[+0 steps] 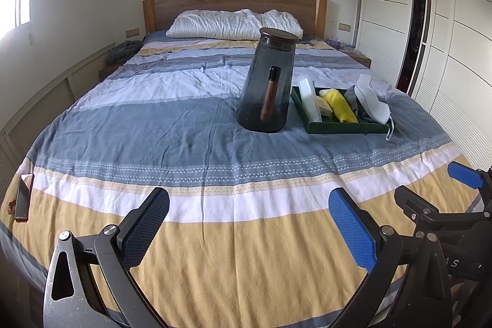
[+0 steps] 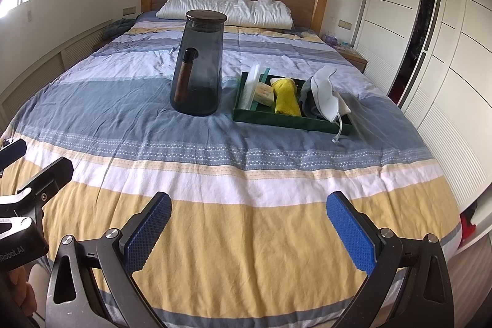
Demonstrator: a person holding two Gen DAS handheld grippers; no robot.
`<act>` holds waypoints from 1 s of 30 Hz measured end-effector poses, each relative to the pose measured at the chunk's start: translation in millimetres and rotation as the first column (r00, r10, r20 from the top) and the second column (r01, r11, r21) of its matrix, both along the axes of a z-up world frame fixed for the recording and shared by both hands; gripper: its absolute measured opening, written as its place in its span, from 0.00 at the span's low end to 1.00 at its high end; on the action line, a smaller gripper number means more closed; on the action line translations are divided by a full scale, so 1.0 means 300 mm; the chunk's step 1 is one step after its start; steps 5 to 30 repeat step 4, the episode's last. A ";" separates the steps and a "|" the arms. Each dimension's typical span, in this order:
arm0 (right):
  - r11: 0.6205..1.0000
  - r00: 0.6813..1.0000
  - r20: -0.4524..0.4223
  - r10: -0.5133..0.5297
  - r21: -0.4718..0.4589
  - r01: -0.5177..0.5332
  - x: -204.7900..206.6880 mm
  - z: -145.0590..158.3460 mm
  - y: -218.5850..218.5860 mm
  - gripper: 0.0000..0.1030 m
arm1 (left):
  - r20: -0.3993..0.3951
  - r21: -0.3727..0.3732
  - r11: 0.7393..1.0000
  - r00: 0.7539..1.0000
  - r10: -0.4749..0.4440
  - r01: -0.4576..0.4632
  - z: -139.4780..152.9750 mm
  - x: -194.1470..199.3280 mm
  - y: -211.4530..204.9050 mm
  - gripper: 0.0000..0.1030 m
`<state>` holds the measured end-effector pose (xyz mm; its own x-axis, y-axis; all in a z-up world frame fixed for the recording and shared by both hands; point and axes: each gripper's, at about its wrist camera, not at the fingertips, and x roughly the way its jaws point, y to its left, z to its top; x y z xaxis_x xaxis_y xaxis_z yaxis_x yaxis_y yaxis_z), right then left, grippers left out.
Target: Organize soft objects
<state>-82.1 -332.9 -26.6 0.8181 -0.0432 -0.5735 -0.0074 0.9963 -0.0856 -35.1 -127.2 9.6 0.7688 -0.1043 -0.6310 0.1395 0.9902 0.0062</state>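
Both jaws are standing released, gripping nothing: the left gripper and the right gripper are hovering side by side over the yellow band at the foot of the bed. Its striped cover is lying mostly bare, giving wide open room between the jaws and the things farther up. A tall smoky glass pitcher is standing upright near the bed's middle. Just beside it, on its right, a dark green tray is holding a clear plastic box, a yellow cloth, a grey cloth and a white face mask, whose strap is hanging over the tray's near rim. A phone is lying at the bed's left edge.
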 end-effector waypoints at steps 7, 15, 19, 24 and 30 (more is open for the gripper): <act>1.000 1.000 0.003 -0.005 -0.004 0.005 -0.001 0.004 -0.007 1.00 | -0.004 -0.005 1.000 1.000 -0.005 0.005 0.001 -0.001 -0.003 0.99; 1.000 1.000 0.003 -0.005 -0.004 0.005 -0.001 0.004 -0.007 1.00 | -0.004 -0.005 1.000 1.000 -0.005 0.005 0.001 -0.001 -0.003 0.99; 1.000 1.000 0.003 -0.005 -0.004 0.005 -0.001 0.004 -0.007 1.00 | -0.004 -0.005 1.000 1.000 -0.005 0.005 0.001 -0.001 -0.003 0.99; 1.000 1.000 0.003 -0.005 -0.004 0.005 -0.001 0.004 -0.007 1.00 | -0.004 -0.005 1.000 1.000 -0.005 0.005 0.001 -0.001 -0.003 0.99; 1.000 1.000 0.003 -0.005 -0.004 0.005 -0.001 0.004 -0.007 1.00 | -0.004 -0.005 1.000 1.000 -0.005 0.005 0.001 -0.001 -0.003 0.99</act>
